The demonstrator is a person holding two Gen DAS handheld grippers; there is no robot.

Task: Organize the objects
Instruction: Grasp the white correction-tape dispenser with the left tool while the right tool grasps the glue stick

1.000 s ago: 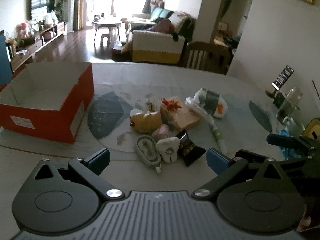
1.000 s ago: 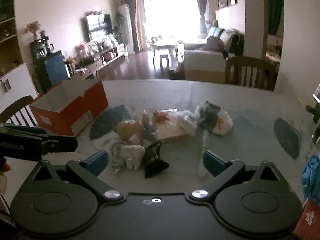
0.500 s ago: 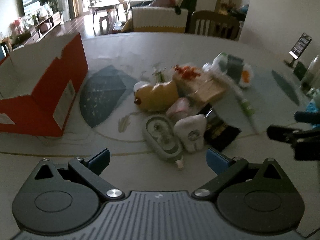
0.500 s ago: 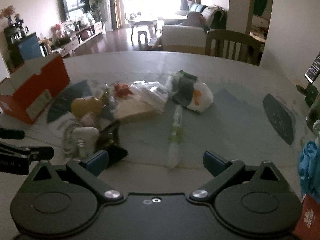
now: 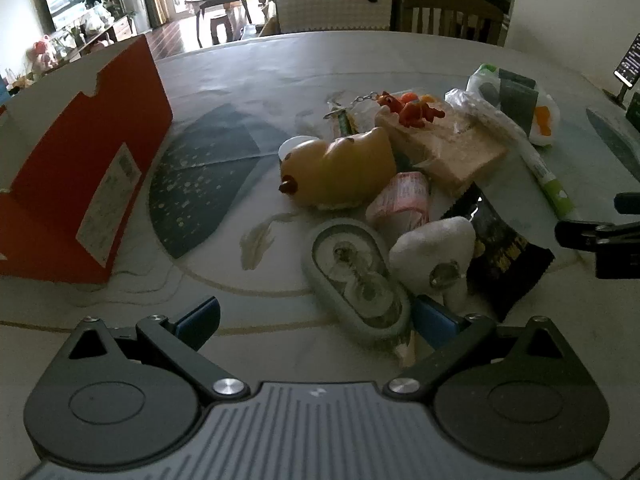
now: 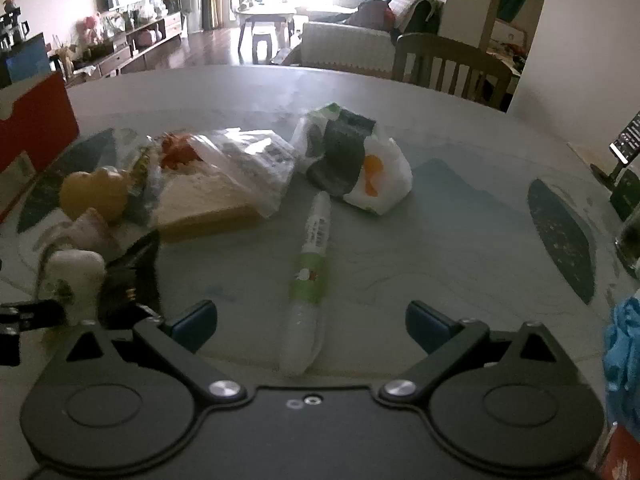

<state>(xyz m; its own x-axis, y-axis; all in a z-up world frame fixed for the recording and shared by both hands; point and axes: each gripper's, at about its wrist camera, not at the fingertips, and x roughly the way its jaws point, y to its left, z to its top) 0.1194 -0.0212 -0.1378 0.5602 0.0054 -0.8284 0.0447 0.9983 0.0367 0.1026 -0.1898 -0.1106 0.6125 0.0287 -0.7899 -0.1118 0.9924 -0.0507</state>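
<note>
- The left gripper [image 5: 316, 316] is held low over the pale marble-patterned tabletop [image 5: 248, 80]; its blue-tipped fingers [image 5: 198, 316] are spread wide and nothing is pinched between them.
- The grey-green oval correction-tape dispenser [image 5: 356, 276] is seen at 12 o'clock of the left gripper, its near end lying just inside the right fingertip.
- The white tooth-shaped plush toy [image 5: 434, 256] is placed touching the dispenser at its 3 o'clock side.
- The black crinkled snack packet [image 5: 506, 260] is located at 3 o'clock of the tooth toy.
- The yellow duck-shaped soft toy [image 5: 340, 170] is positioned at 12 o'clock of the dispenser, with the pink-printed paper roll [image 5: 400, 200] lying between them.
- The tan rectangular block [image 5: 444, 148] is found beyond the duck at 1 o'clock, with a small red-orange figure [image 5: 412, 110] resting on it.
- The open red cardboard box [image 5: 92, 160] is stood at 10 o'clock, well apart from the pile.
- The right gripper [image 6: 312, 320] is also held with its fingers [image 6: 430, 322] spread and empty.
- The long clear tube with a green-and-white label [image 6: 310, 276] is laid at 12 o'clock of the right gripper, its near end lying between the fingertips, untouched.
- The white plastic bag with dark green and orange print [image 6: 356, 164] is placed beyond the tube's far end, at 12 o'clock.
- A blue crumpled cloth [image 6: 624, 344] is seen at 3 o'clock, at the frame edge.
</note>
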